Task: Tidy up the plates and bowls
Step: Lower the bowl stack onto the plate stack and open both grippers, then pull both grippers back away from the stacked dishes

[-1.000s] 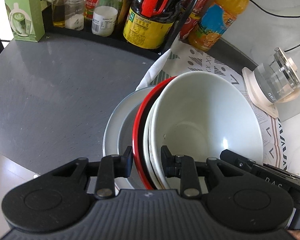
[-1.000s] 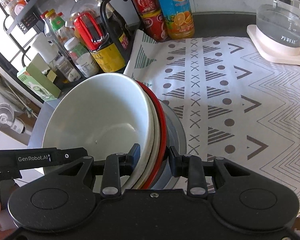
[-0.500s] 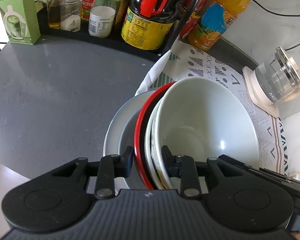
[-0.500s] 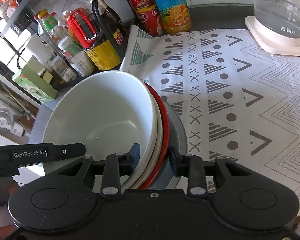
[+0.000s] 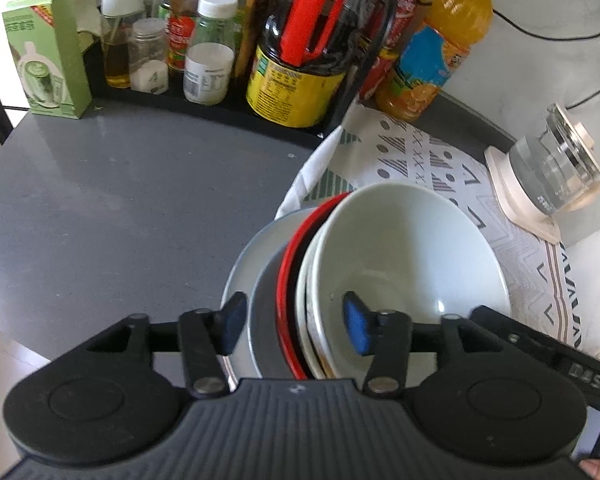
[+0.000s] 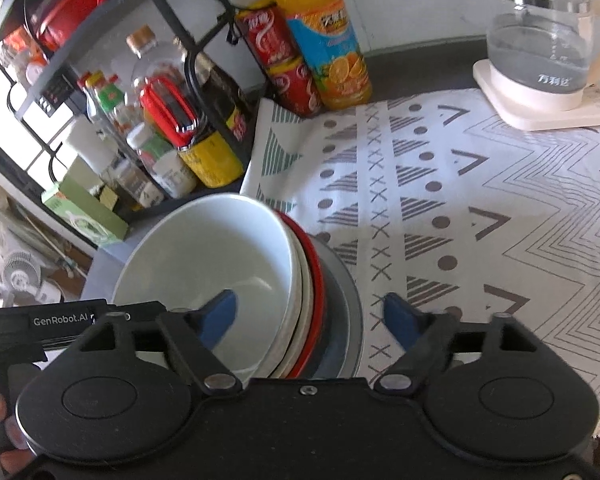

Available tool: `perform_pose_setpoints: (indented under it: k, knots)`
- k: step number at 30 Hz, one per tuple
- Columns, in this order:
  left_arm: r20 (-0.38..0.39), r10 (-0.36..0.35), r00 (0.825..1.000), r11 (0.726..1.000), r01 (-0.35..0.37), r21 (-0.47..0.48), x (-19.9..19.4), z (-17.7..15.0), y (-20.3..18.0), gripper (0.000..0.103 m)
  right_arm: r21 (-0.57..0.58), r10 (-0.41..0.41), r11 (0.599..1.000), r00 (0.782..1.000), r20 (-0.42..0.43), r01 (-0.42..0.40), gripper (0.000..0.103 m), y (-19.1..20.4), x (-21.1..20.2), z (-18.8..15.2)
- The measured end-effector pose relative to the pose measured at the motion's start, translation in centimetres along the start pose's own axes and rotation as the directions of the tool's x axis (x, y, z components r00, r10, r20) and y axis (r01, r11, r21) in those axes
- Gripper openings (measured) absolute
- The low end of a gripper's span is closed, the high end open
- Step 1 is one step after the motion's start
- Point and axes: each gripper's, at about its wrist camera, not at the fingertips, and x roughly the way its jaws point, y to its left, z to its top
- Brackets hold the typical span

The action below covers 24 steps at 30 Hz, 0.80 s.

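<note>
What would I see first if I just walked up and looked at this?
First you'd see the stack of dishes at the grey counter's edge: a big white bowl nested on a red plate and a grey plate. The left gripper and right gripper sit open on either side of it. Behind stand a bright orange juice bottle and a glass kettle on the patterned cloth.
</note>
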Motion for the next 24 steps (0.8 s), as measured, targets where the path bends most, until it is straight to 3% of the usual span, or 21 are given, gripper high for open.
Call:
perform_pose_setpoints:
  k: [2, 10, 14, 24]
  knots:
    - [0.007, 0.008, 1.0, 1.0, -0.008, -0.013, -0.3, 0.1, 0.2, 0.063, 0.009, 0.008, 1.0, 1.0, 0.02, -0.009, 0.086, -0.3, -0.7, 0.0]
    - [0.044, 0.018, 0.999, 1.0, -0.017, -0.008, -2.1, -0.1, -0.6, 0.066, -0.01, 0.019, 1.0, 0.997, 0.073, -0.018, 0.096, -1.0, -3.5, -0.5]
    - [0.085, 0.016, 0.996, 1.0, -0.017, 0.006, -3.4, -0.8, -1.6, 0.081, -0.007, 0.021, 1.0, 0.995, 0.095, -0.021, 0.1, -1.8, -4.9, -0.9]
    - [0.17, 0.037, 0.985, 0.997, -0.049, 0.065, -6.1, -3.6, -5.1, 0.1, -0.004, -0.007, 1.0, 0.987, 0.162, 0.008, 0.103, -4.5, -9.3, -2.2]
